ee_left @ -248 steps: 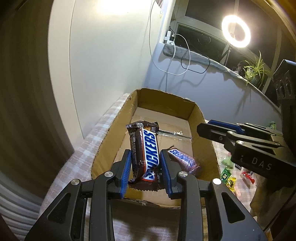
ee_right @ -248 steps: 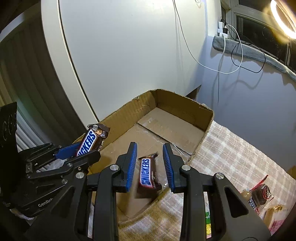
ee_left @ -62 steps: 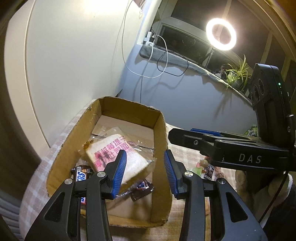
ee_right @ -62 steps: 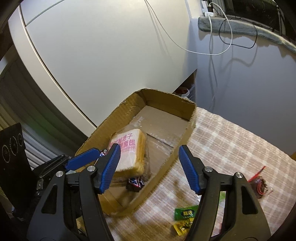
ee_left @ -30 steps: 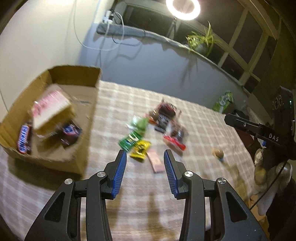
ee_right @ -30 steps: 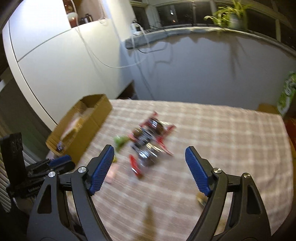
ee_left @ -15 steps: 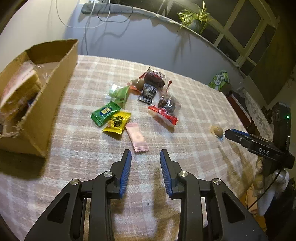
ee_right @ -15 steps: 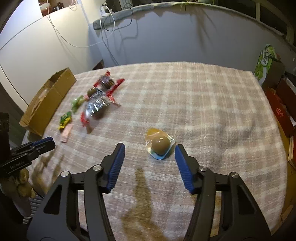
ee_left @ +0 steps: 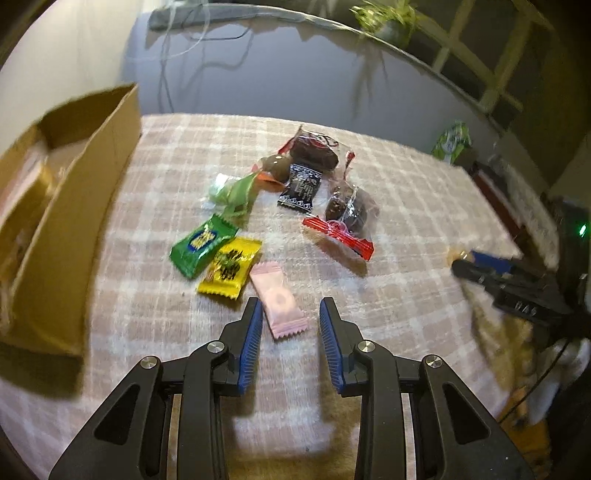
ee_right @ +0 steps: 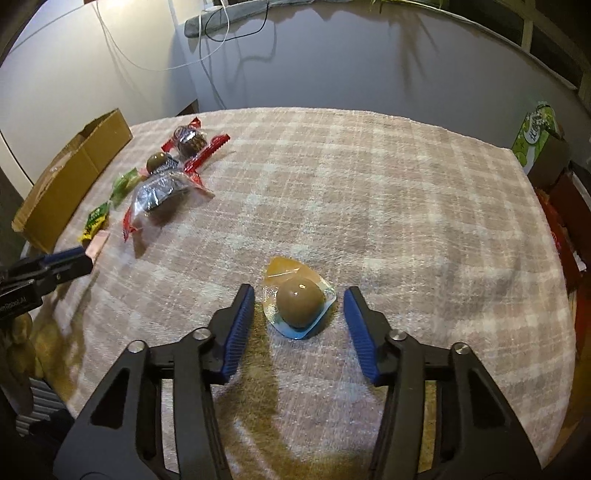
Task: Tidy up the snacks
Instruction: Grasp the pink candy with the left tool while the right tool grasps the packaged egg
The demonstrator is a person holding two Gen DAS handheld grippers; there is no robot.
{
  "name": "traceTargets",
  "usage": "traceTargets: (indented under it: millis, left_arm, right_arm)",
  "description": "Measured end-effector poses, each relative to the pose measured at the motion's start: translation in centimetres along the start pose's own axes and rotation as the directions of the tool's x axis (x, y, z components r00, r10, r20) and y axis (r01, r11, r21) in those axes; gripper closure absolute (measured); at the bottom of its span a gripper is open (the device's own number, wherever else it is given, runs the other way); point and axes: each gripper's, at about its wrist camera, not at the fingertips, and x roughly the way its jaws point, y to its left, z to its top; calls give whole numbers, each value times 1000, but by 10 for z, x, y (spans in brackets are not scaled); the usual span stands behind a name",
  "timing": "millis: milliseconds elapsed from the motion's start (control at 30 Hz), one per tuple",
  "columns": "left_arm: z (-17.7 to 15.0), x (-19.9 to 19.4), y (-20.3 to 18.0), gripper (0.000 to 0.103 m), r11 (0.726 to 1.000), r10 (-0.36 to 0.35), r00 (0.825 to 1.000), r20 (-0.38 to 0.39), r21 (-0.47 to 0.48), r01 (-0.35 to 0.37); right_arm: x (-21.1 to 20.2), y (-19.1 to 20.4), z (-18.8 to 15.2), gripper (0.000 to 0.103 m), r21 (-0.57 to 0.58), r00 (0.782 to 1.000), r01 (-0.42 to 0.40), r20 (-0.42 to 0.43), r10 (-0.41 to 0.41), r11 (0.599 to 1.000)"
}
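My left gripper (ee_left: 290, 310) is open just above the plaid tablecloth, its jaws either side of the near end of a pink wrapped candy (ee_left: 279, 303). Beyond it lie a yellow packet (ee_left: 229, 266), a green packet (ee_left: 202, 243), a light green sweet (ee_left: 232, 192), a black packet (ee_left: 300, 189) and red-edged clear packs of dark cakes (ee_left: 343, 218). My right gripper (ee_right: 298, 295) is open around a brown egg in a clear and blue pack (ee_right: 298, 301), not touching it. The cardboard box (ee_left: 70, 192) stands at the left with earlier snacks inside.
The box also shows far left in the right wrist view (ee_right: 74, 173). A green carton (ee_right: 535, 134) stands past the table's far right corner. The table edge (ee_right: 569, 295) drops off at the right. A window ledge with cables and a plant (ee_left: 384, 18) runs behind.
Both grippers left the box and swung right over the table. The left has come down over the pink candy; the right has closed in around the packed egg.
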Motion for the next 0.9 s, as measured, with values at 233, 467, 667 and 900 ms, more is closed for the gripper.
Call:
traceTargets:
  millis: [233, 467, 667, 900]
  left_arm:
    - [-2, 5, -14, 83, 985, 108, 994, 18, 131, -109]
    - [-1, 3, -10, 84, 990, 89, 996, 21, 106, -91]
    - [-1, -3, -10, 84, 996, 57, 998, 29, 69, -59]
    - [-2, -10, -13, 84, 997, 43, 998, 48, 67, -46]
  right_arm:
    - [1, 5, -1, 59, -50, 1000, 27, 12, -26, 998]
    - [-1, 6, -2, 60, -77, 999, 30, 21, -28, 997]
    - [-7, 3, 0, 65, -56, 999, 9, 37, -7, 998]
    - [-10, 3, 0, 71, -55, 999, 8, 42, -6, 998]
